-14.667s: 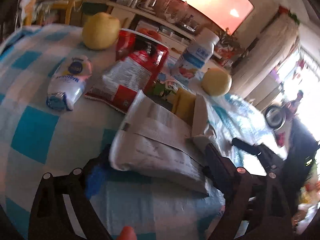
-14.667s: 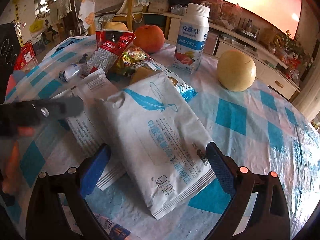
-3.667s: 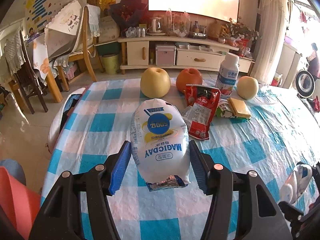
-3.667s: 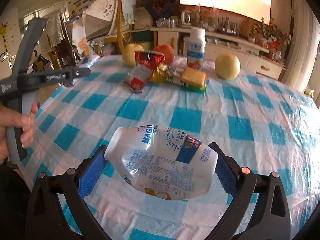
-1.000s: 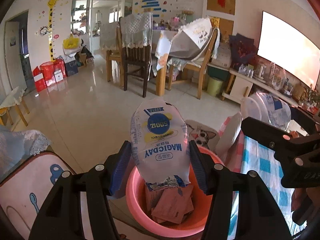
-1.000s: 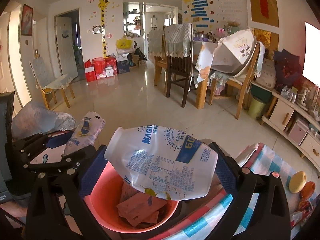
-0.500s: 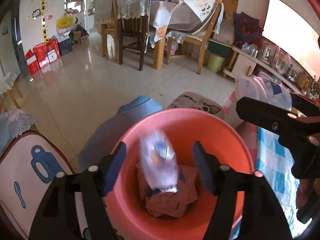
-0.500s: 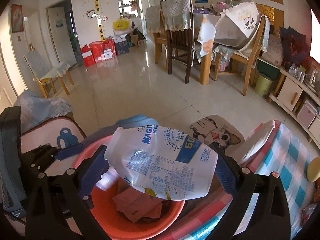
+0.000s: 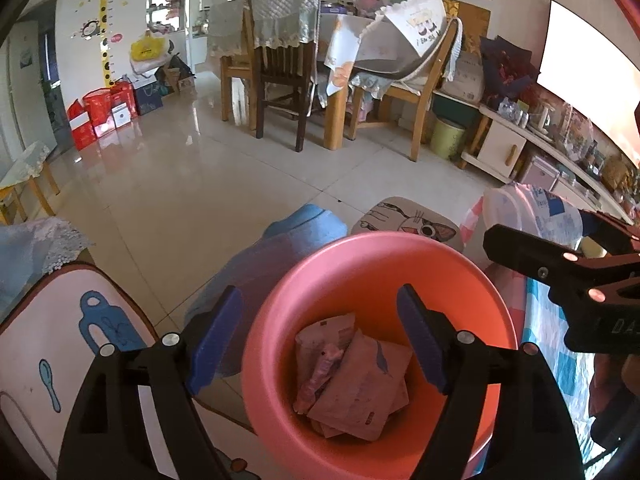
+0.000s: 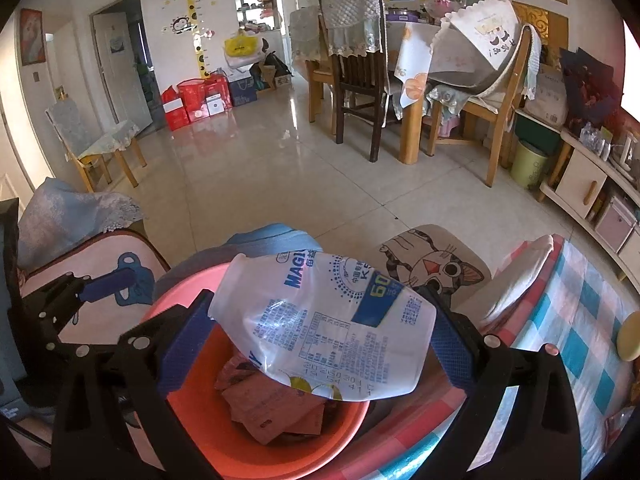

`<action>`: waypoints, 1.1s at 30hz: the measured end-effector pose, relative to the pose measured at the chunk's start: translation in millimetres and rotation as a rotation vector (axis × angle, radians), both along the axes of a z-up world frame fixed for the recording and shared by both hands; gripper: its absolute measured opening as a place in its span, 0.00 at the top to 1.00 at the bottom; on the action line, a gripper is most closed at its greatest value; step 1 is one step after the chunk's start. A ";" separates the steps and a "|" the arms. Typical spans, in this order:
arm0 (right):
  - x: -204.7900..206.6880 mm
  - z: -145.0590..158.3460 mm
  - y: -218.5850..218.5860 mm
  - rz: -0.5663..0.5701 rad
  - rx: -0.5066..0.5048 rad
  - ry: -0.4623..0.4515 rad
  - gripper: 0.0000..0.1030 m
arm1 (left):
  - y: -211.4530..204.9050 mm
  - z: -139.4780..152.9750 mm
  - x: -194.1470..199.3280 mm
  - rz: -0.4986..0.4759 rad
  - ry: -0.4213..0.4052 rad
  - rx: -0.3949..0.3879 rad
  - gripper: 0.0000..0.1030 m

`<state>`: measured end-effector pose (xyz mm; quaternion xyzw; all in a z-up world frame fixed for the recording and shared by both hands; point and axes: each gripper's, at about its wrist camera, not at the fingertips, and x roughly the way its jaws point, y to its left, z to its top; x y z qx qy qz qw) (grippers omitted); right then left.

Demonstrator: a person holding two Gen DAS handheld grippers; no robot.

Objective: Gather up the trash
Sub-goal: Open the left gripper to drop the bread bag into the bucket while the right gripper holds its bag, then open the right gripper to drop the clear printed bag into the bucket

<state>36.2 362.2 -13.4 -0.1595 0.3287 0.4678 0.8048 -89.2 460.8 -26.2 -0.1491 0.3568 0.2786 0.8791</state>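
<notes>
A: What's nearest in the left wrist view?

B: The left gripper (image 9: 320, 344), jaws spread with nothing between them. A second ago it was pinching a white MAGICDAY pouch over the pink bin (image 9: 472, 276); half a second ago that pouch was a blur dropping inside. It has been let go, so one more piece of trash is collected.

A: Can you pick it out in the bin?

B: Not with any confidence. Wrappers (image 9: 352, 380) lie in a heap at the bottom, all tinted pink, and I cannot tell which one just fell.

A: And the other hand?

B: The right gripper (image 10: 320, 344) is clamped on a crumpled clear milk pouch (image 10: 324, 324) with blue print, carried sideways between the blue pads. It hangs above the near right part of the bin (image 10: 192, 412), over the rim and the wrappers inside (image 10: 272, 408). My guess is that its release comes next.

A: Anything in the way?

B: The left gripper sits at the bin's left edge, apart from the pouch. Beyond the bin are a cat-face stool (image 10: 432, 264) and, further right, the checked tablecloth (image 10: 580, 320), where more trash may wait.
</notes>
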 end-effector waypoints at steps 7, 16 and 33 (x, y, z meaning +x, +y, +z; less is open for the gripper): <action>-9.4 0.7 2.9 0.016 0.014 -0.025 0.04 | 8.6 6.5 -11.1 0.031 -0.019 -0.001 0.23; -12.6 5.4 -1.5 -0.011 0.073 -0.026 0.04 | 14.6 8.0 -17.7 0.042 -0.029 -0.002 0.23; -17.7 0.5 0.0 0.025 0.080 0.016 0.04 | 19.1 10.8 -25.2 0.057 -0.037 0.011 0.23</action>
